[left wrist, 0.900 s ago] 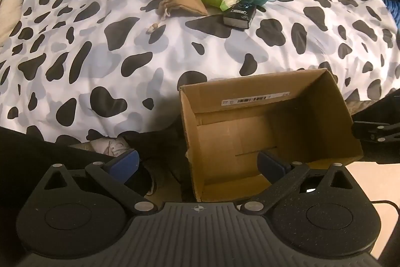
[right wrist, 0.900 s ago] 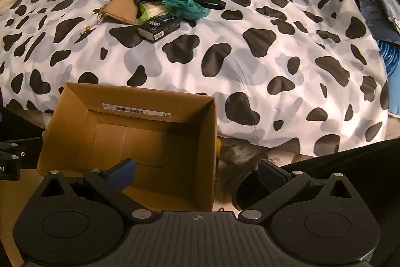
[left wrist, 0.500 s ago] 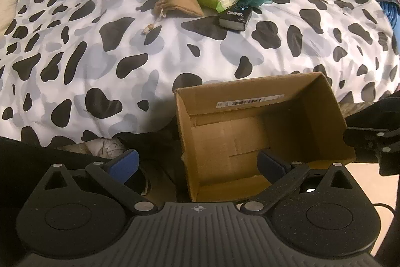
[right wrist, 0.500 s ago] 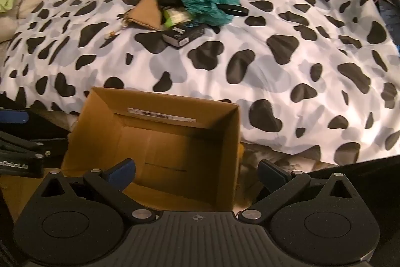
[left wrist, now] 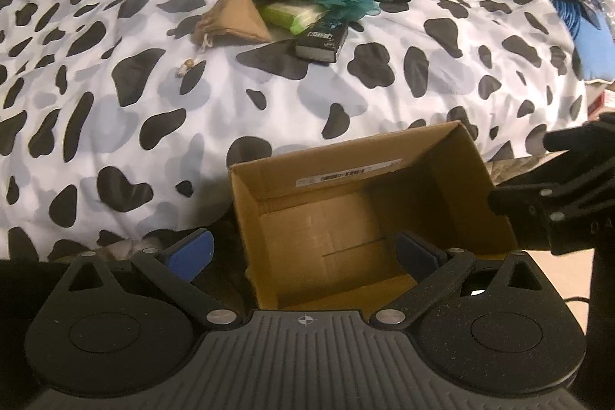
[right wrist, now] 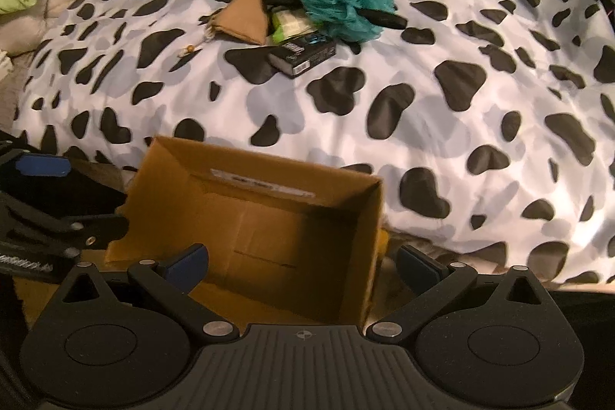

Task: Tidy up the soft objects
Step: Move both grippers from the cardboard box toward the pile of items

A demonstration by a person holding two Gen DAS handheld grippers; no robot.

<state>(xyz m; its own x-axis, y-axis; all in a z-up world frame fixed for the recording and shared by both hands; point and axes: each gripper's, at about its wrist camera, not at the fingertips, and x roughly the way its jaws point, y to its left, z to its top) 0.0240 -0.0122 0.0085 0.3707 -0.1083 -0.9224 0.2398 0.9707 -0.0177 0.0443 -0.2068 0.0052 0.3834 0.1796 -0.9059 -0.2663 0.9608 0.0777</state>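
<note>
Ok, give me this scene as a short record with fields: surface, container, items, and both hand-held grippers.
surface: black-and-white cow-print bedspread
container: open brown cardboard box, nothing seen inside, at the bed's near edge
items: teal mesh bath pouf, tan drawstring cloth pouch, green-and-white packet, small black printed box, grouped at the far side of the bed
left hand-held gripper: open, holding nothing, over the box
right hand-held gripper: open, holding nothing, over the box
</note>
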